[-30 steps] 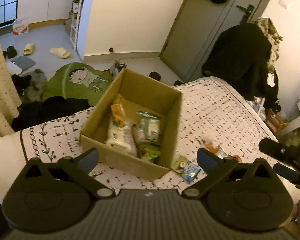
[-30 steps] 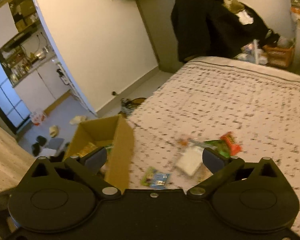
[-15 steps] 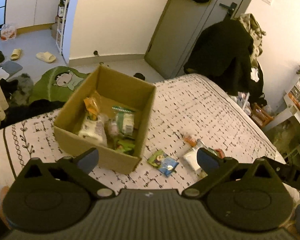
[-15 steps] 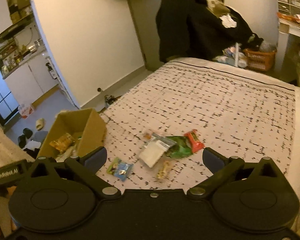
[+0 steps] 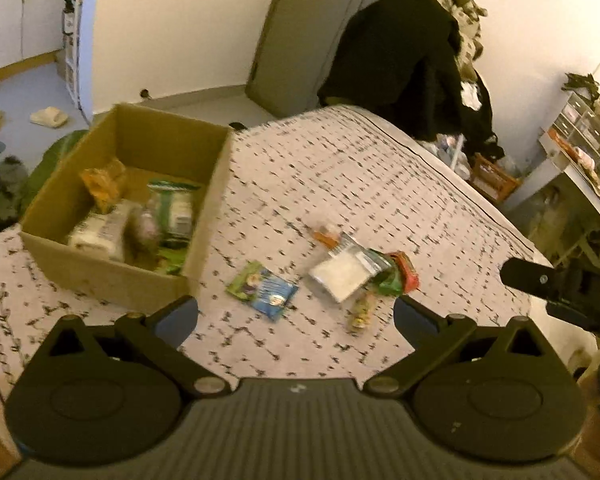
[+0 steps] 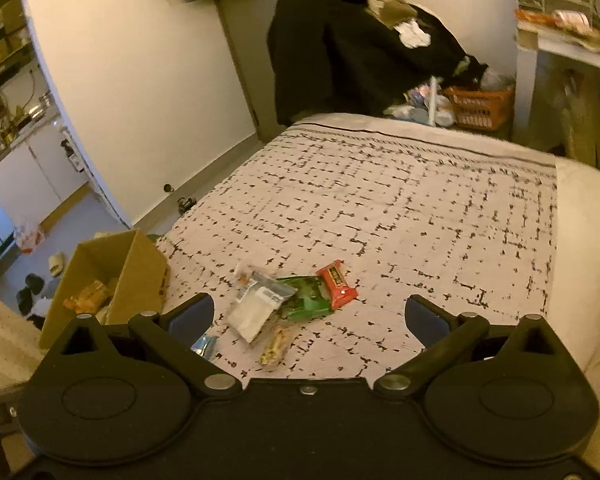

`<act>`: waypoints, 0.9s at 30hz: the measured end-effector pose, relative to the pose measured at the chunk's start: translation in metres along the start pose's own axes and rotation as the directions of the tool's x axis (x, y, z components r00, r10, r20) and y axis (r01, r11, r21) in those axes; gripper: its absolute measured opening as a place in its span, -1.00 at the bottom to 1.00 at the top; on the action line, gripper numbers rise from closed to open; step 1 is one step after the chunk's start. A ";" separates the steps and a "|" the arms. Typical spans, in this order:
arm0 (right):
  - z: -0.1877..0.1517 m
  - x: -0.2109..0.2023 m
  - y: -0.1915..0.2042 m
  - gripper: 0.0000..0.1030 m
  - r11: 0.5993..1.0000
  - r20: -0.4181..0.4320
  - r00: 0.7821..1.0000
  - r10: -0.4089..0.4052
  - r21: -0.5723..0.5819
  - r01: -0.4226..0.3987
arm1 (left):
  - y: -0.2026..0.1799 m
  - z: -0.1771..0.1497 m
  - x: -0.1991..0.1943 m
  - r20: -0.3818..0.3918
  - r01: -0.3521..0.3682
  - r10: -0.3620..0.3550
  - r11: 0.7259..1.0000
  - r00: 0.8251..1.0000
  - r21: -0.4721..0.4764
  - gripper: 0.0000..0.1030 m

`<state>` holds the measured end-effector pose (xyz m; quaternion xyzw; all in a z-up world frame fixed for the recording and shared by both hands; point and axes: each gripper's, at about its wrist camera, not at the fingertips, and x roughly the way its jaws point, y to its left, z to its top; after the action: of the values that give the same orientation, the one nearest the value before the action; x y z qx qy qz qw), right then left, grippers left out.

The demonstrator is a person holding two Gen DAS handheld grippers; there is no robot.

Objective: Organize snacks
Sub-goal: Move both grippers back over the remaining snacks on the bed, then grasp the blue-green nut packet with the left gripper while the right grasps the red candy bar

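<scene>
Currently the left gripper (image 5: 295, 312) is hovering above the bed (image 5: 340, 184) with its jaws spread wide, gripping and touching nothing. The right gripper (image 6: 309, 315) is likewise hanging over the bed with its jaws spread wide and nothing between them.

Working from left to right across the left wrist view, a cardboard box (image 5: 112, 276) is sitting open-topped on the patterned bedspread, holding several snack packets; an orange packet (image 5: 102, 184) is leaning against its left inner wall, with a white packet (image 5: 100, 232) and a green-and-white packet (image 5: 174, 208) lying beside it. Just to the right of the box, apart from it, a blue-and-green packet (image 5: 263, 290) is lying flat on the bedspread. Further right a loose cluster is lying together: a white pouch (image 5: 342, 276), a green packet (image 5: 386, 282) touching it, a red bar (image 5: 406, 272) at the cluster's right edge, and a small yellowish packet (image 5: 363, 312) just in front. A small orange item (image 5: 326, 236) is lying behind the pouch; the picture is too blurred to identify it.

In the room, slippers (image 5: 48, 117) are lying on the floor at far left, a door (image 5: 300, 28) is standing behind the bed, dark clothing (image 6: 340, 48) is hanging heaped beside it, an orange basket (image 6: 480, 106) is sitting on the floor, and a desk (image 6: 568, 50) is standing at far right.
</scene>
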<state>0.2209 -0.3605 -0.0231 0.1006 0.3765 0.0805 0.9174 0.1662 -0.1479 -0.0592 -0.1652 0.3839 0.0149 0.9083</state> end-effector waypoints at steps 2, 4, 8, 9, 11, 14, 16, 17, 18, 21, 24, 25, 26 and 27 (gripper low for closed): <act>0.002 0.006 -0.009 0.99 0.999 -0.008 1.000 -0.008 0.048 0.008 | -0.003 -0.001 0.005 -0.011 0.009 -0.009 1.000 1.000 -0.008 1.00; 0.003 0.010 -0.017 0.99 0.996 -0.010 1.000 -0.007 0.091 0.008 | -0.004 -0.003 0.008 0.006 0.011 -0.011 1.000 1.000 -0.025 1.00; 0.006 0.022 -0.029 0.86 0.989 -0.015 1.000 0.003 0.148 -0.001 | -0.009 -0.011 0.018 0.030 0.019 -0.018 0.999 0.999 -0.044 0.99; 0.007 0.026 -0.031 0.83 0.988 -0.021 1.000 0.005 0.157 -0.002 | -0.011 -0.013 0.022 0.033 0.028 -0.026 0.998 0.999 -0.049 0.98; 0.008 0.035 -0.033 0.68 0.986 -0.037 0.999 0.005 0.168 0.001 | -0.013 -0.017 0.029 0.040 0.029 -0.027 0.998 0.999 -0.051 0.97; 0.010 0.051 -0.032 0.58 0.987 -0.067 0.998 0.010 0.162 0.001 | -0.016 -0.019 0.042 0.052 0.005 -0.004 0.999 0.999 -0.035 0.94; 0.009 0.061 -0.030 0.53 0.989 -0.086 0.996 0.016 0.145 -0.004 | -0.014 -0.020 0.051 0.057 -0.015 0.017 0.999 0.998 -0.032 0.90; 0.009 0.066 -0.028 0.47 0.991 -0.097 0.995 0.017 0.132 -0.004 | -0.011 -0.020 0.055 0.062 -0.024 0.026 0.999 0.998 -0.033 0.88; 0.009 0.070 -0.027 0.44 0.993 -0.106 0.994 0.016 0.118 -0.004 | -0.009 -0.021 0.058 0.069 -0.036 0.037 0.999 0.997 -0.026 0.85; 0.011 0.079 -0.022 0.39 0.998 -0.115 0.993 0.016 0.054 -0.010 | -0.004 -0.022 0.067 0.079 -0.052 0.053 0.999 0.995 -0.012 0.78; 0.014 0.086 -0.024 0.35 1.000 -0.113 0.993 0.026 0.010 -0.025 | -0.001 -0.022 0.079 0.067 -0.067 0.069 0.997 0.995 -0.033 0.77; 0.014 0.089 -0.026 0.33 1.000 -0.114 0.993 0.027 -0.003 -0.028 | 0.000 -0.023 0.083 0.066 -0.074 0.077 0.996 0.995 -0.043 0.77; 0.014 0.092 -0.027 0.30 0.999 -0.117 0.993 0.027 -0.016 -0.029 | 0.000 -0.024 0.087 0.065 -0.083 0.086 0.995 0.994 -0.054 0.77; 0.013 0.096 -0.027 0.27 0.999 -0.122 0.992 0.025 -0.033 -0.029 | 0.001 -0.024 0.091 0.063 -0.094 0.098 0.993 0.993 -0.068 0.77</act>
<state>0.2996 -0.3668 -0.0851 0.0846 0.4289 0.1054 0.8932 0.2133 -0.1640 -0.1392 -0.1754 0.3604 0.0765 0.9130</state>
